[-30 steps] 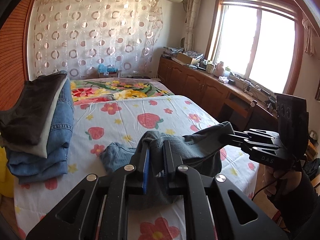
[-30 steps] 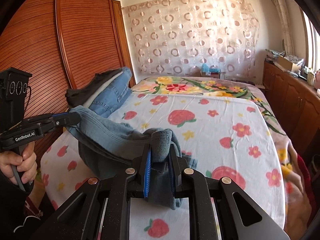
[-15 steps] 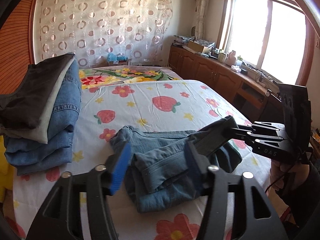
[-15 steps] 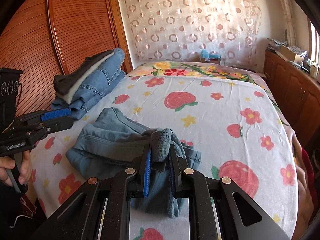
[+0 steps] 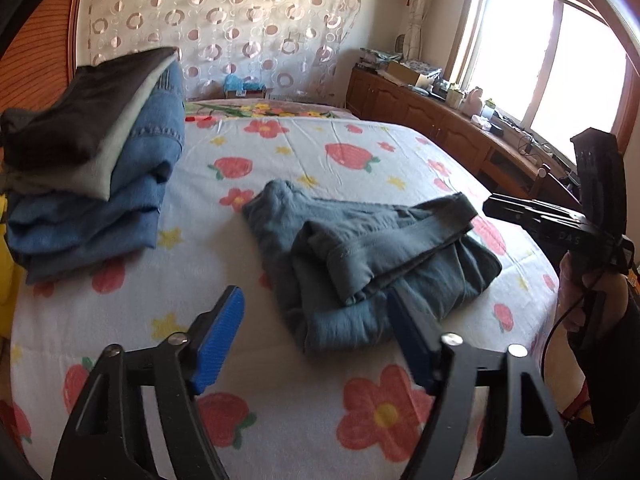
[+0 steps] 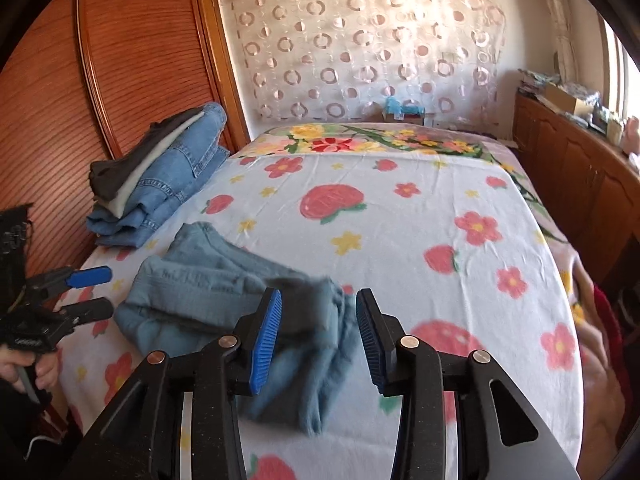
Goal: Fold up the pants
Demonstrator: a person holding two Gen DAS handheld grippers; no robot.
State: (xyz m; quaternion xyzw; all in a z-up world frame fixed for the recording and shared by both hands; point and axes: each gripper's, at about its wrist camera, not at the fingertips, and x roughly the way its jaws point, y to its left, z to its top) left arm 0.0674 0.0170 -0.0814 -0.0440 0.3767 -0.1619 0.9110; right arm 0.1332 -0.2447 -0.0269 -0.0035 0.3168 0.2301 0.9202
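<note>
Lying blurred, pants apparently clear of right gripper fingers

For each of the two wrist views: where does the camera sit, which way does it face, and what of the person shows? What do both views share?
Left wrist: sits behind the left tongs, looking down the bed toward the window; jaws closing slightly, clear of the grey-blue pants; the right hand shows at right.
Right wrist: sits behind the right tongs, facing the wardrobe and curtain; jaws opening, pants between them; the left hand shows at left.
Shared: pants, folded clothes stack, flowered bed.
</note>
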